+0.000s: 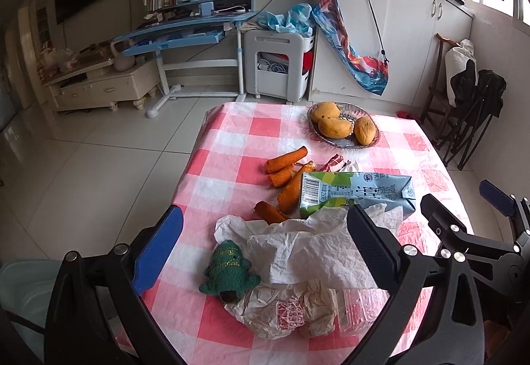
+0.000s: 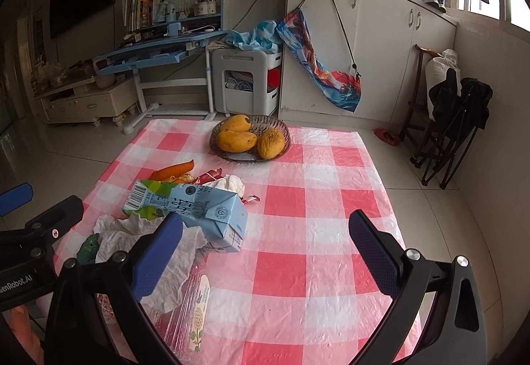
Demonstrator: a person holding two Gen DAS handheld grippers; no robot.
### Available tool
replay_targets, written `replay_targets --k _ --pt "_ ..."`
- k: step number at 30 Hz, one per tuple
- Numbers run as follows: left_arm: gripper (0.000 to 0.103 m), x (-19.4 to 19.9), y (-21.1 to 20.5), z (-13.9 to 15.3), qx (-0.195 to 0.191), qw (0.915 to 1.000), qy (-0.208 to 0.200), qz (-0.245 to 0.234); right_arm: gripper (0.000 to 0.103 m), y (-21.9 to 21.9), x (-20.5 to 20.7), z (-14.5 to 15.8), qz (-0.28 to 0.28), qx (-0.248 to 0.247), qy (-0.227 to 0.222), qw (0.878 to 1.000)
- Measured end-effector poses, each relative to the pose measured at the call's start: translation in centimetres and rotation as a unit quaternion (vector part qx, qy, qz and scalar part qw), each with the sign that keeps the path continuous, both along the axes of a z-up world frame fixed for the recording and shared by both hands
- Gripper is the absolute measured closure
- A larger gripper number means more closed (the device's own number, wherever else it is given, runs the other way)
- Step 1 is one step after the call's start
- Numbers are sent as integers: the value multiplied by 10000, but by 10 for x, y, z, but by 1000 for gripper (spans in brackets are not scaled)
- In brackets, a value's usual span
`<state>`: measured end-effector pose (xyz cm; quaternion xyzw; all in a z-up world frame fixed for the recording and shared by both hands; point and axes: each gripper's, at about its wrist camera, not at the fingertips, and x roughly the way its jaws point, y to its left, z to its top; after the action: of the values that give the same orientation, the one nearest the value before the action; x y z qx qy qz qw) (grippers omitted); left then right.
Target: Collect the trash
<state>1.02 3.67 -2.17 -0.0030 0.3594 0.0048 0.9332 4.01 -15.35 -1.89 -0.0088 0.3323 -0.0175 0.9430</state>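
Trash lies on the red-and-white checked table (image 1: 228, 146): a blue-green milk carton (image 1: 357, 191) (image 2: 188, 209) on its side, crumpled white tissue (image 1: 308, 249) (image 2: 132, 232), orange peel pieces (image 1: 286, 172) (image 2: 172, 171), a printed paper wrapper (image 1: 288, 312), a clear plastic package (image 2: 195, 305) and a small red wrapper (image 1: 333, 162). A green knitted tree toy (image 1: 228, 269) rests beside the tissue. My left gripper (image 1: 265, 249) is open, hovering over the tissue and toy. My right gripper (image 2: 265, 252) is open above bare cloth, right of the carton.
A woven basket (image 1: 344, 128) (image 2: 250, 136) holding three mangoes sits at the table's far side. Beyond stand a blue desk (image 1: 185, 30), a white cart (image 1: 281, 63), white cabinets (image 1: 397, 33) and folded chairs (image 1: 463, 119). A pale bin (image 1: 23, 292) shows at lower left.
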Motion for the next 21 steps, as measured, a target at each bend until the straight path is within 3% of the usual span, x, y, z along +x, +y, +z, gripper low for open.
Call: replay_targets --k 21 --pt "7 1 -5 -1 67 10000 48 -32 6 1 -2 1 -4 15 -19 10000"
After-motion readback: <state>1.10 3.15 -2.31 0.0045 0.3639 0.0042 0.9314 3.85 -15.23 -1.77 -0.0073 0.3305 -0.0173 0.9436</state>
